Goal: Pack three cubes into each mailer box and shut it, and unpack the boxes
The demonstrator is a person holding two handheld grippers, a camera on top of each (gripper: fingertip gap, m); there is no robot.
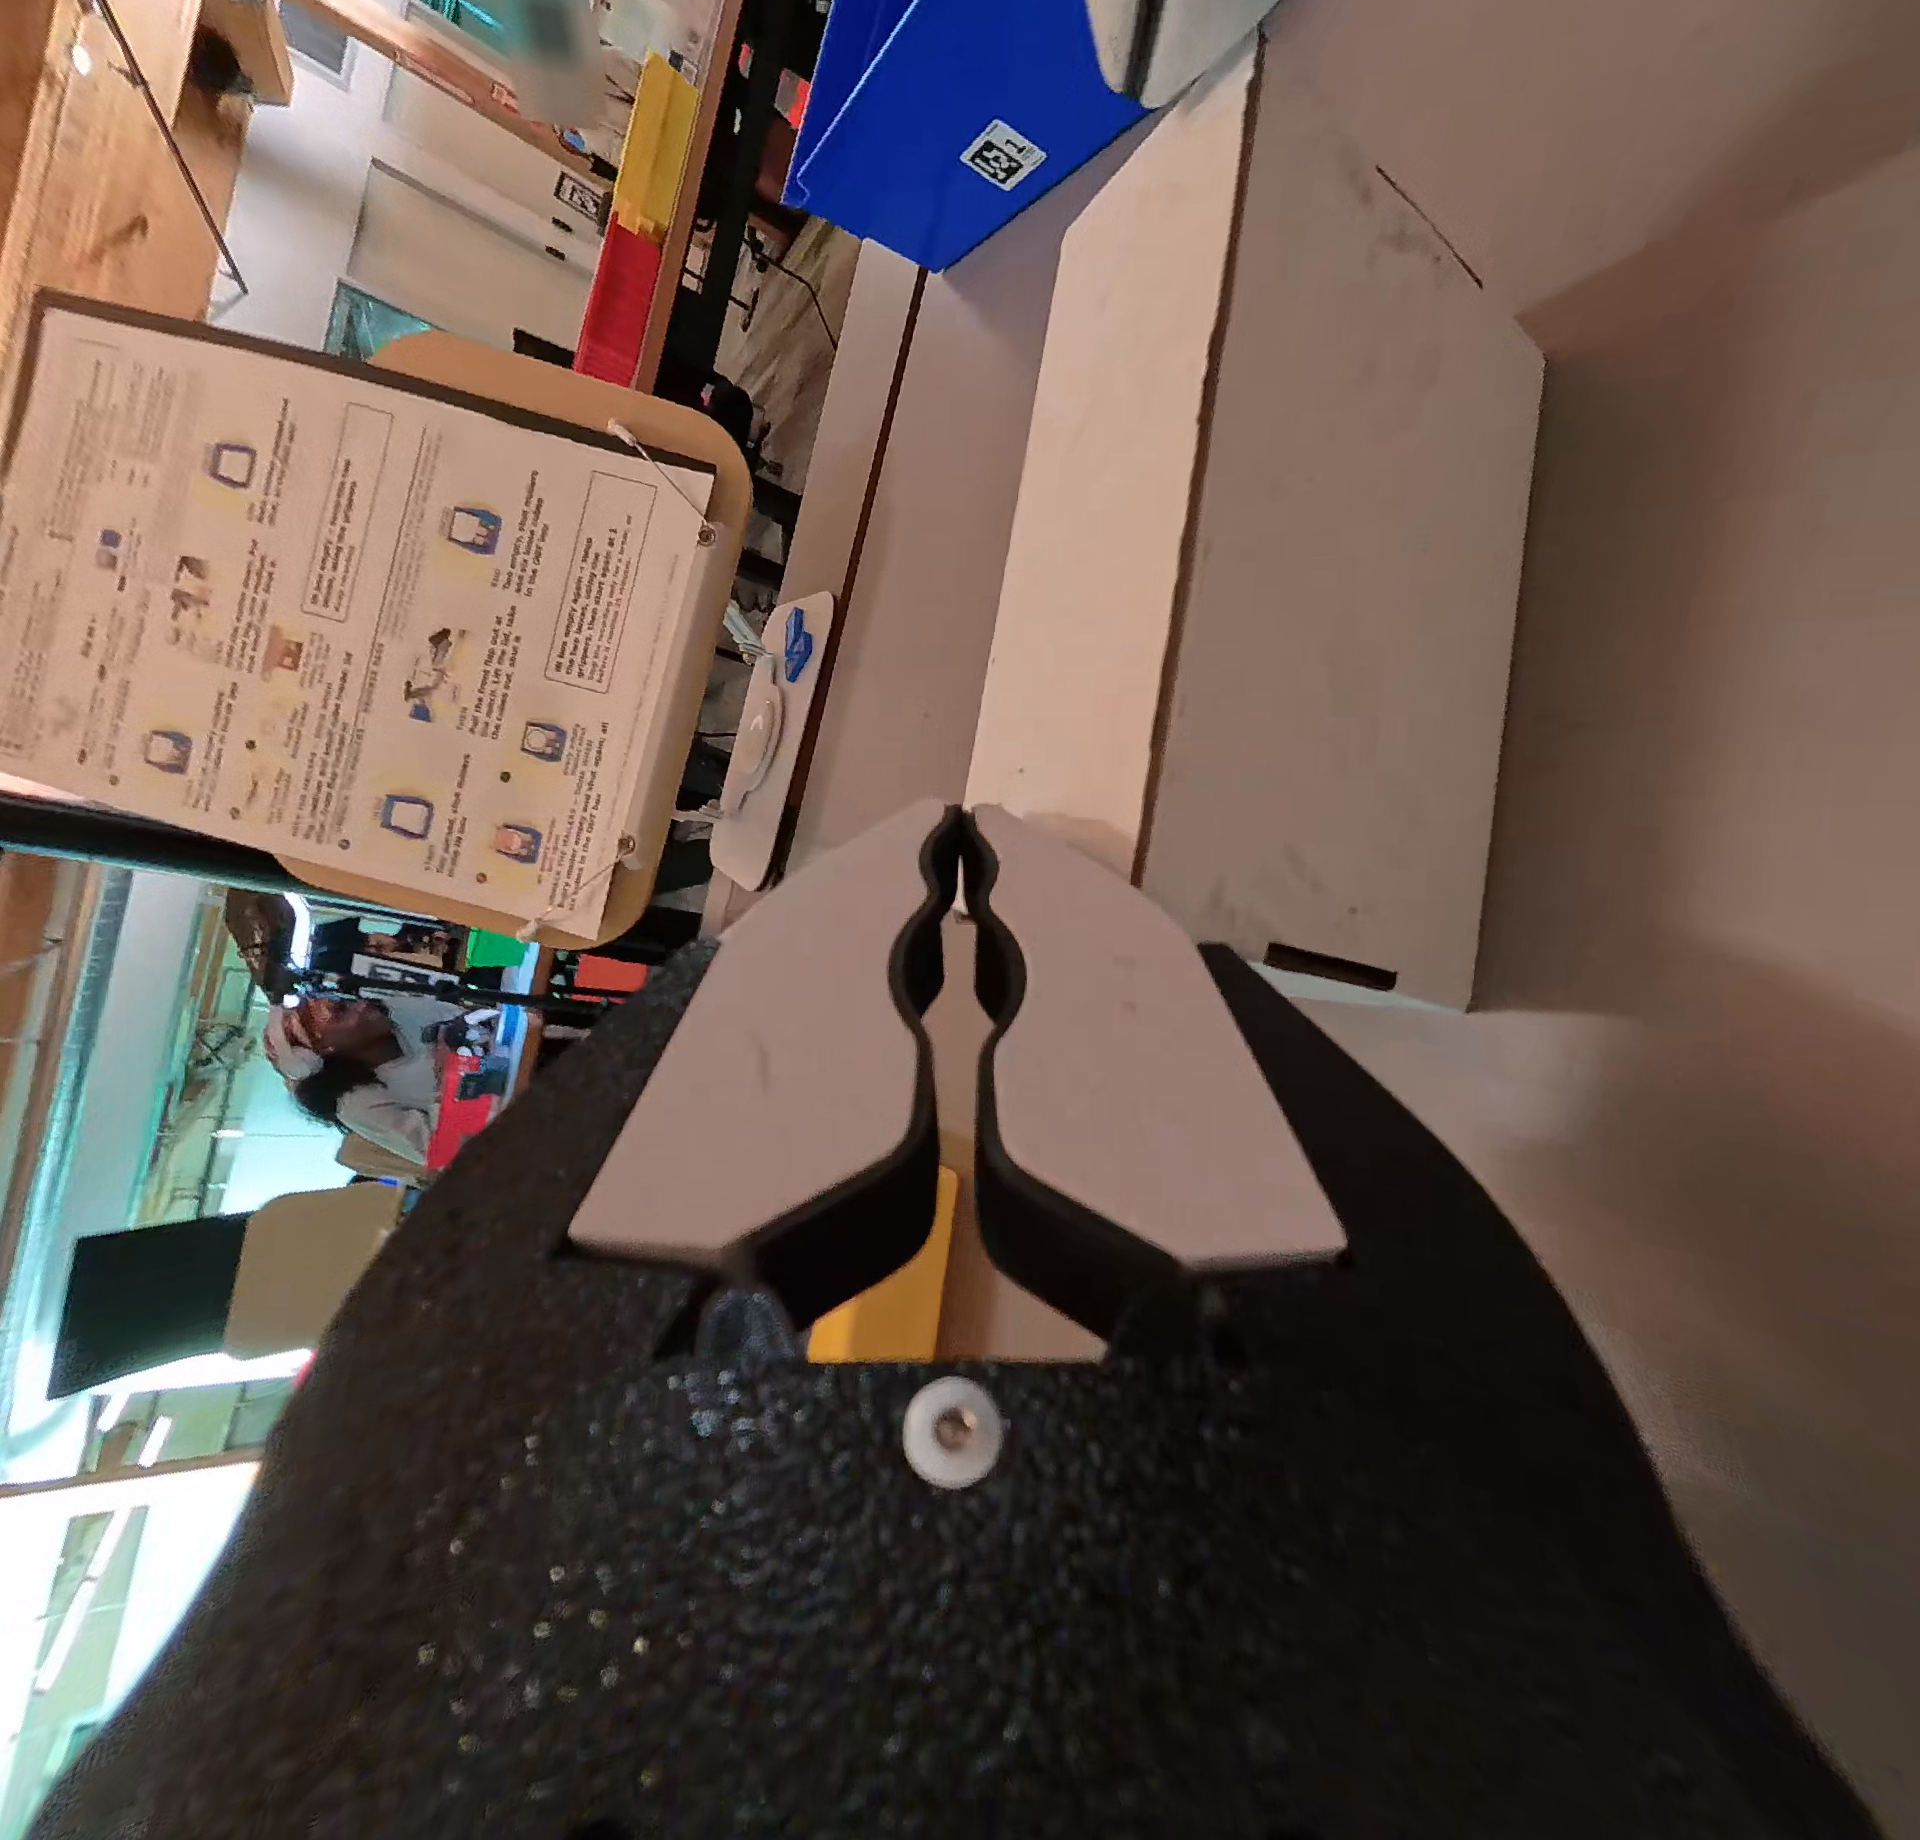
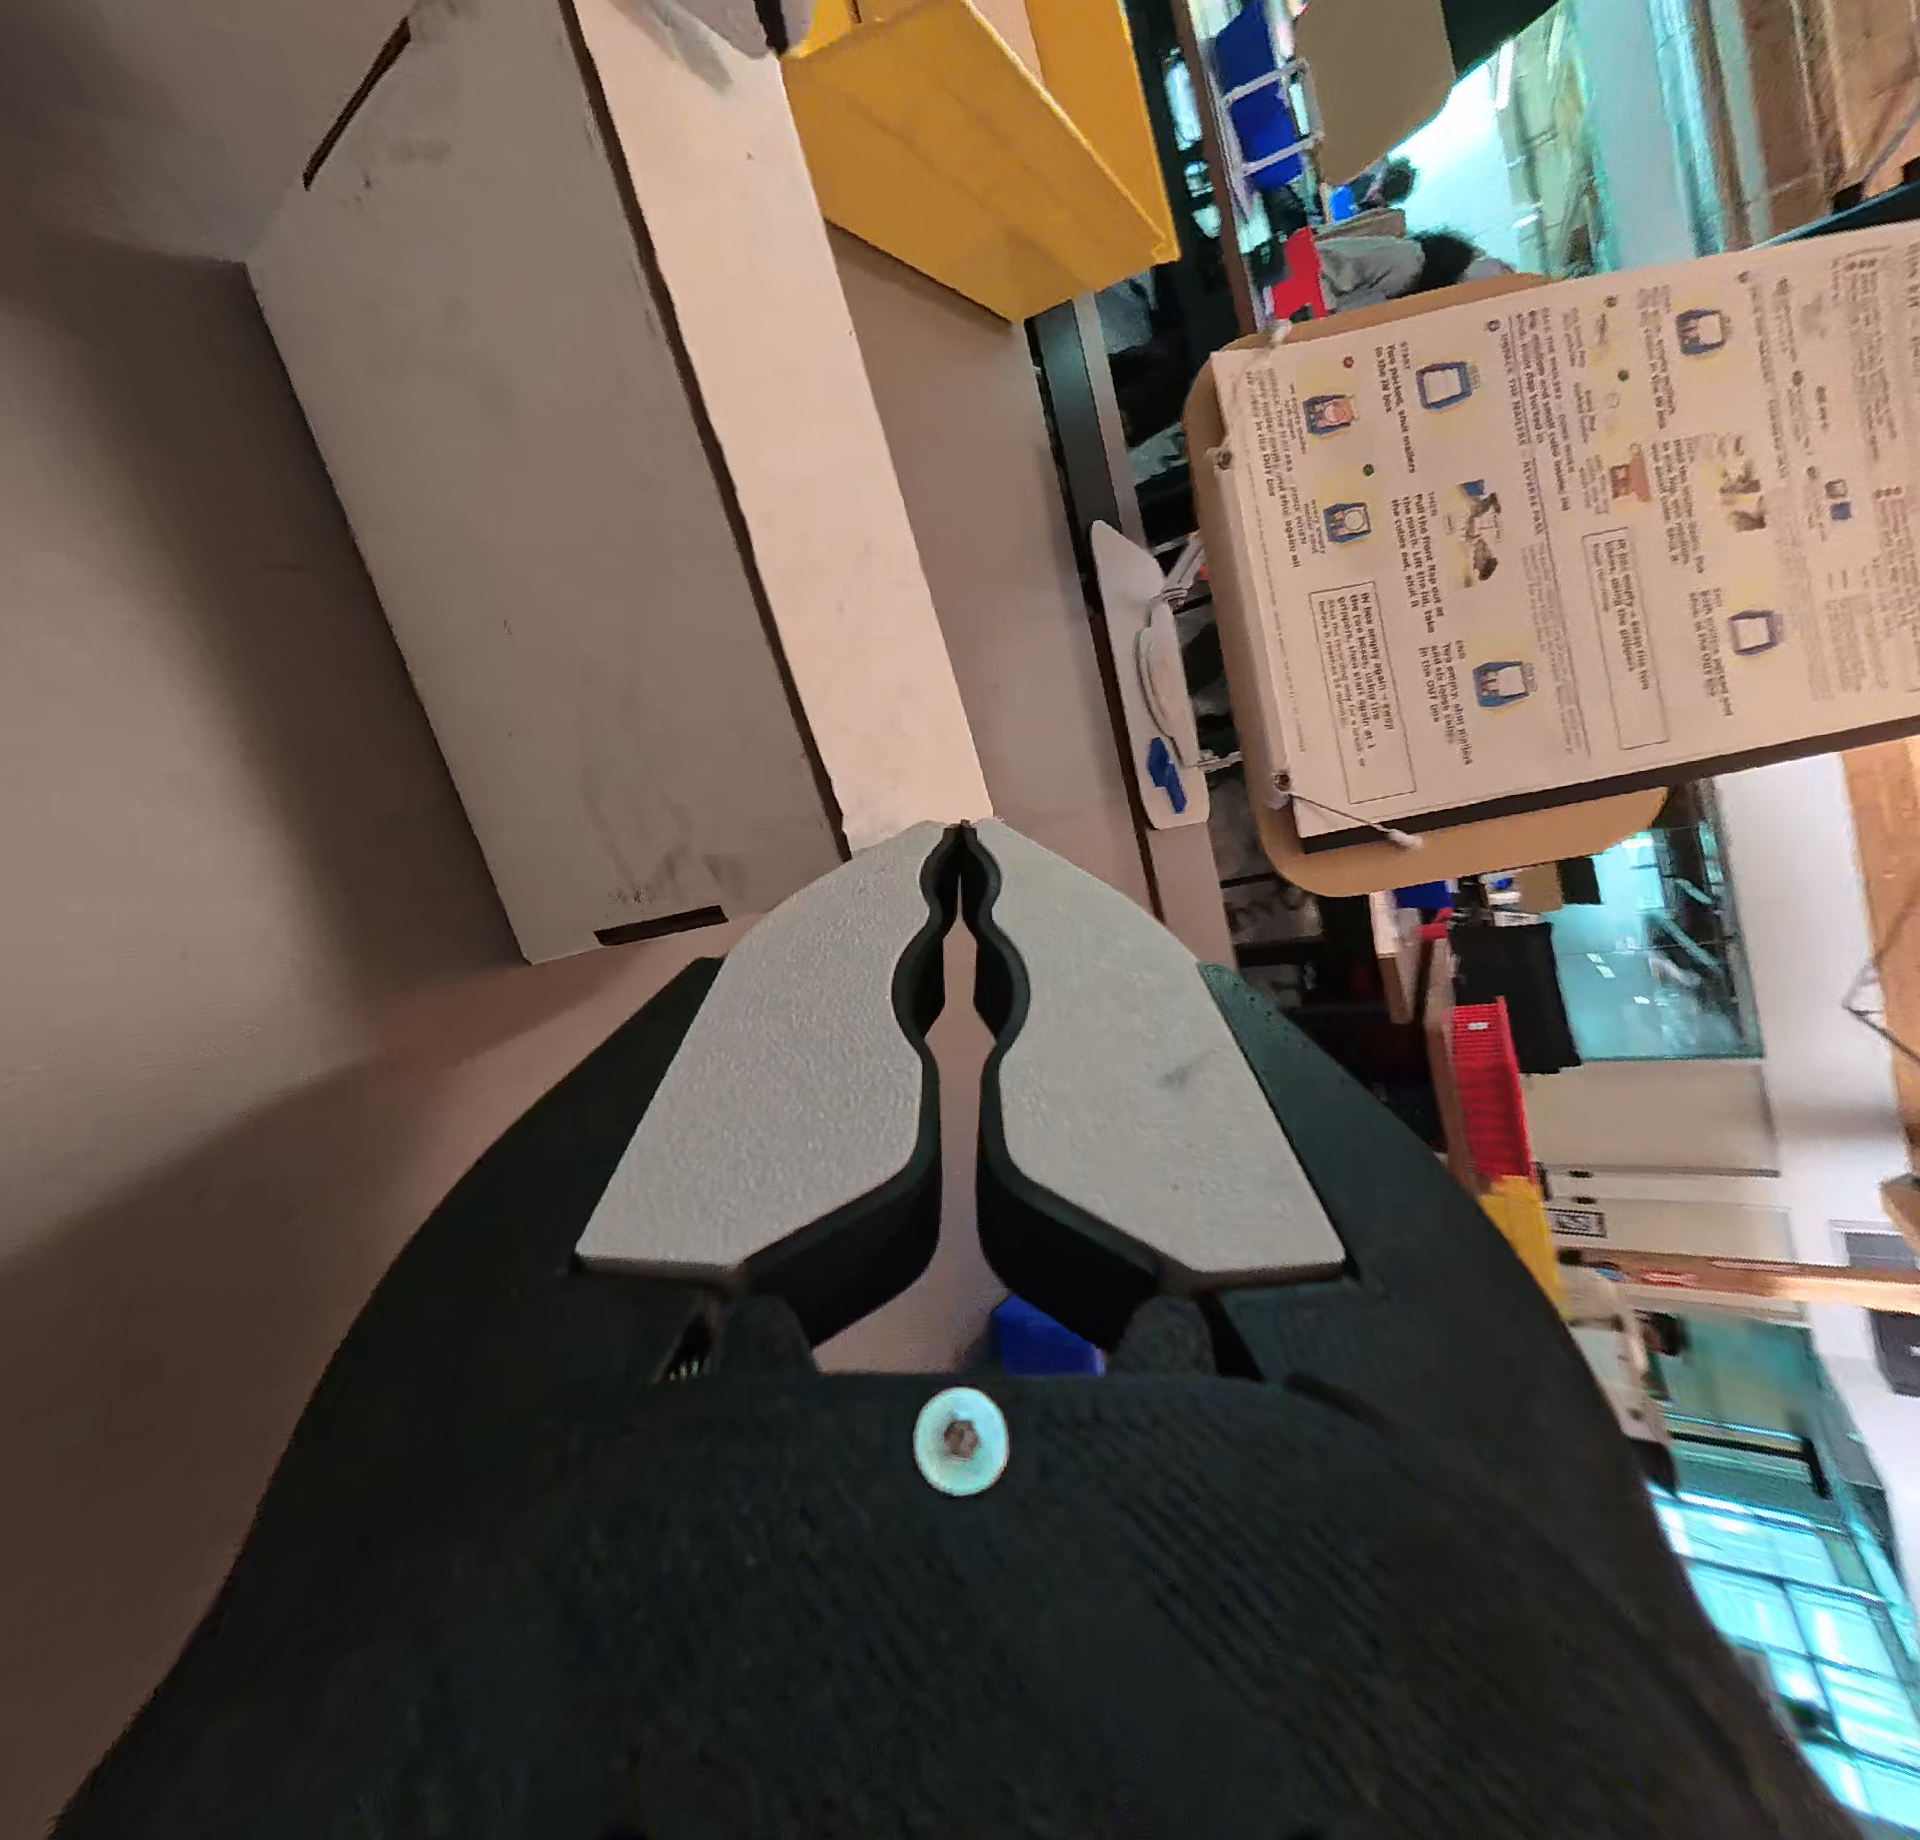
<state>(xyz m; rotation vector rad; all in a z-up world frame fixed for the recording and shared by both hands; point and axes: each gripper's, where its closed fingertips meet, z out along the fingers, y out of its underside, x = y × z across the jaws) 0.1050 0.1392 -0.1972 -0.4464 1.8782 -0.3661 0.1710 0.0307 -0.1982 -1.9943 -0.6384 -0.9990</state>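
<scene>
A shut white mailer box (image 1: 1299, 564) lies on the pale table, seen sideways in both rolled wrist views; it also shows in the right wrist view (image 2: 540, 502). My left gripper (image 1: 961, 816) is shut and empty, its tips at the box's near corner. My right gripper (image 2: 964, 832) is shut and empty, its tips just off the box's other near corner. I cannot tell whether either touches the box. No cubes are in sight.
A blue bin (image 1: 935, 128) stands beyond the box in the left wrist view, a yellow bin (image 2: 966, 128) in the right wrist view. An instruction sheet on a board (image 1: 343, 606) stands past the table edge. A white device (image 1: 764, 741) sits at that edge. People are in the background.
</scene>
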